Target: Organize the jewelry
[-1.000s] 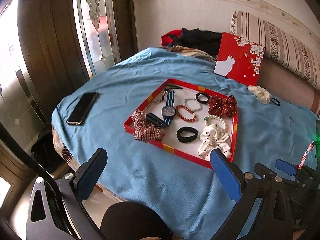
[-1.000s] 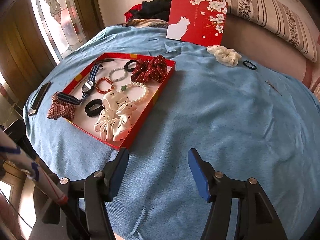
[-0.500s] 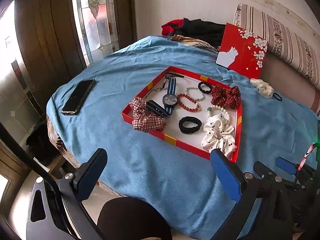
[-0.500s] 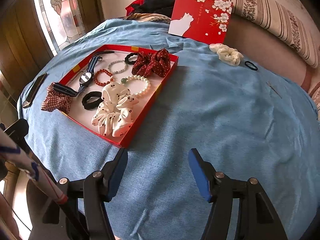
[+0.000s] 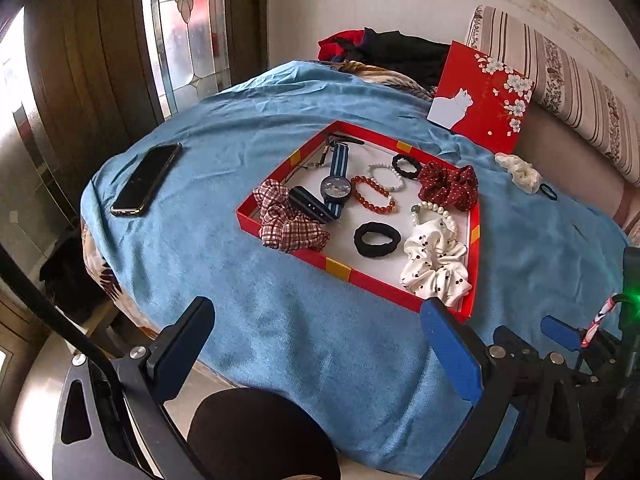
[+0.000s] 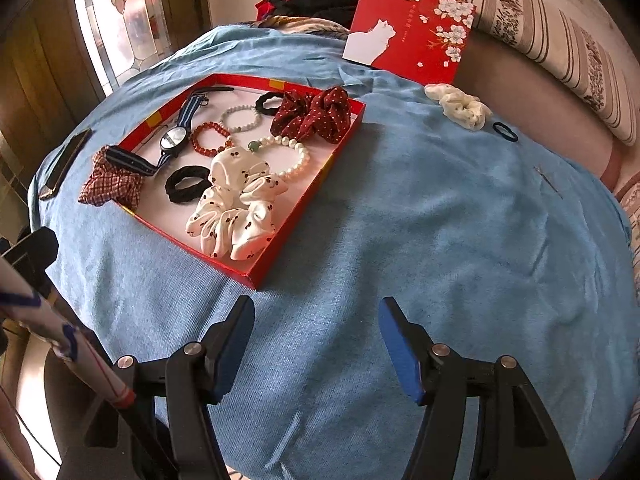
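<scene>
Inside, red tray [image 6: 304, 208] holds scrunchies, bracelets, watch [image 5: 335, 190] (crowded) — both grippers [image 6: 316, 344] gape, empty.

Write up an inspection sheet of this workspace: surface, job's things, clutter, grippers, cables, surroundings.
Surface: blue cloth, wrinkled.
Job's things: red tray holds watch, red bead bracelet, pearl bracelet, scrunchies; cream scrunchie and black hair tie lie outside it.
Clutter: phone, red lid leaning behind.
Grippers: left gripper and right gripper open, empty.
Cables: nothing seen.
Surroundings: stained-glass window, striped cushion.
</scene>
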Available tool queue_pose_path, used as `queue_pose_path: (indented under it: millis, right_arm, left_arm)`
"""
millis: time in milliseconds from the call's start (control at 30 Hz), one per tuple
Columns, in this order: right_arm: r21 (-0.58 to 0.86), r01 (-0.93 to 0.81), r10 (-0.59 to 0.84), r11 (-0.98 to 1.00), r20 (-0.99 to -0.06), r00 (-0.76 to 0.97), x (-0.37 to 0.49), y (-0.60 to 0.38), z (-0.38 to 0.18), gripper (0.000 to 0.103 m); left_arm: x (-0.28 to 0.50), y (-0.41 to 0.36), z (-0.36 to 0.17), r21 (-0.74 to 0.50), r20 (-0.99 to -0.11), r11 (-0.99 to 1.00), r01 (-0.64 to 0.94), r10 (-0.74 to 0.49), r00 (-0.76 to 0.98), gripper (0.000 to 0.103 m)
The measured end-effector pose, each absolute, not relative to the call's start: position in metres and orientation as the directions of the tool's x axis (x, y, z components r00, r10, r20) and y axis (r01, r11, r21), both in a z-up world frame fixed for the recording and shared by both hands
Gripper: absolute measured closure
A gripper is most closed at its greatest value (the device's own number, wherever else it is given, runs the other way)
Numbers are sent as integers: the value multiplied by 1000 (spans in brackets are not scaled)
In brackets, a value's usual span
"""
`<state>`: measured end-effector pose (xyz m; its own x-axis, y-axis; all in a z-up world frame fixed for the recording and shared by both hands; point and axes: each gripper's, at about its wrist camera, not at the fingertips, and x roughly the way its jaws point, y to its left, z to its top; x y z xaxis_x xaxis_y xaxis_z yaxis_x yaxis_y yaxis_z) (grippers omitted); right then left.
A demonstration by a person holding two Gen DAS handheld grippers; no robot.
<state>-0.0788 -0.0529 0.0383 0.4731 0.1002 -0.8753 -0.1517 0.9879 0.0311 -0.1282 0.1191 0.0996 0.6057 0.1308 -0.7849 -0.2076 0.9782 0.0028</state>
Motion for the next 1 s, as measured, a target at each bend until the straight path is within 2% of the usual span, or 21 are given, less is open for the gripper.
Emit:
queue_pose_path:
  millis: [133, 267, 1000]
  right_arm:
    - [17, -156, 90, 988, -875, 475, -80, -47, 40, 34]
    - [4, -163, 83, 987, -872, 483, -82, -42, 42, 27]
    - [-68, -194, 36, 979, -873, 487, -81, -13, 46, 27]
  left_arm:
    - [-130, 123, 99, -15, -786, 978, -208, 117, 607, 1]
    - [-132, 126, 99, -35, -788, 978, -207, 101, 608, 1]
    - [-138, 145, 94, -98, -796, 966, -238, 68, 602, 1]
